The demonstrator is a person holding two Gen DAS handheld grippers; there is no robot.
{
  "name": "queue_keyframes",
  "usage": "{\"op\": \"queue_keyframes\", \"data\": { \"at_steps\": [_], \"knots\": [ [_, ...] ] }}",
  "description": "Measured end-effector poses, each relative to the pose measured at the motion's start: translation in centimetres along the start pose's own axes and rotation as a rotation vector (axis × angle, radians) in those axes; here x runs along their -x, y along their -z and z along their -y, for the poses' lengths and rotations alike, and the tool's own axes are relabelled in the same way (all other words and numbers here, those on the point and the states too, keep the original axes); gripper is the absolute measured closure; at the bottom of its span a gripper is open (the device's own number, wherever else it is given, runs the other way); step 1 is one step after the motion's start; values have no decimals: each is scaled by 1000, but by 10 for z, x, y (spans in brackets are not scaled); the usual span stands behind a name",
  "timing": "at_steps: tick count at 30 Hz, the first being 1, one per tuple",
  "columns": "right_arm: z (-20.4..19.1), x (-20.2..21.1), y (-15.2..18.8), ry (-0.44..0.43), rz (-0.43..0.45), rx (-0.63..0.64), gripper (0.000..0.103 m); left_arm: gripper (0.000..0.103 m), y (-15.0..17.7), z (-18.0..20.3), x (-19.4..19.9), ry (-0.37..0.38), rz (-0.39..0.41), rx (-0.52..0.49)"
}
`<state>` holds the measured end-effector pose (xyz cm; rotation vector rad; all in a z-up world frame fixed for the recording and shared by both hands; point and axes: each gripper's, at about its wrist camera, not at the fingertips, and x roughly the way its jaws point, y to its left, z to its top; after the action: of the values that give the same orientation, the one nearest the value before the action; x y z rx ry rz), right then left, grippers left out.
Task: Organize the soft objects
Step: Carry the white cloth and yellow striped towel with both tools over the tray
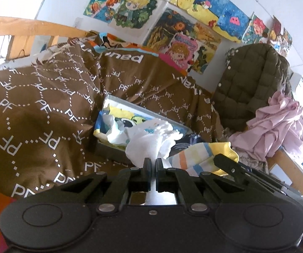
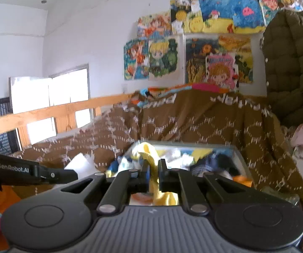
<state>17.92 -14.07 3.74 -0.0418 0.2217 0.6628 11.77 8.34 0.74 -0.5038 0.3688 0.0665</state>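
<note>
left gripper [image 1: 153,162] fingers clamp white cloth [image 1: 151,141] | right gripper [image 2: 153,166] fingers clamp yellow cloth [image 2: 151,158] | label "GenRobot.AI" [image 2: 12,167]

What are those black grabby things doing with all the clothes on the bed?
A person holds a grabbing tool in each hand, sorting soft things on a bed covered by a brown blanket. The left tool is pinched shut on a white cloth. The right tool is pinched shut on a yellow cloth. Both cloths hang over a box full of small clothes.
</note>
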Motion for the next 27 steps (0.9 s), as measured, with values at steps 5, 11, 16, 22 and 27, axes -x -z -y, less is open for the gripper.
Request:
{"op": "queue_keyframes", "data": {
  "at_steps": [5, 11, 16, 22, 27],
  "knots": [
    [2, 16, -13, -27, 33, 4, 95, 101, 0, 8, 18, -18, 43, 55],
    [6, 29, -24, -56, 59, -11, 95, 100, 0, 18, 37, -29, 70, 94],
    [10, 37, -34, -82, 71, -26, 95, 100, 5, 25, 47, -43, 81, 108],
    [17, 40, -41, -118, 76, -62, 95, 100, 7, 29, 51, -59, 94, 124],
    [22, 38, -44, -125, 78, -68, 95, 100, 0, 29, 46, -69, 110, 123]
  ]
}}
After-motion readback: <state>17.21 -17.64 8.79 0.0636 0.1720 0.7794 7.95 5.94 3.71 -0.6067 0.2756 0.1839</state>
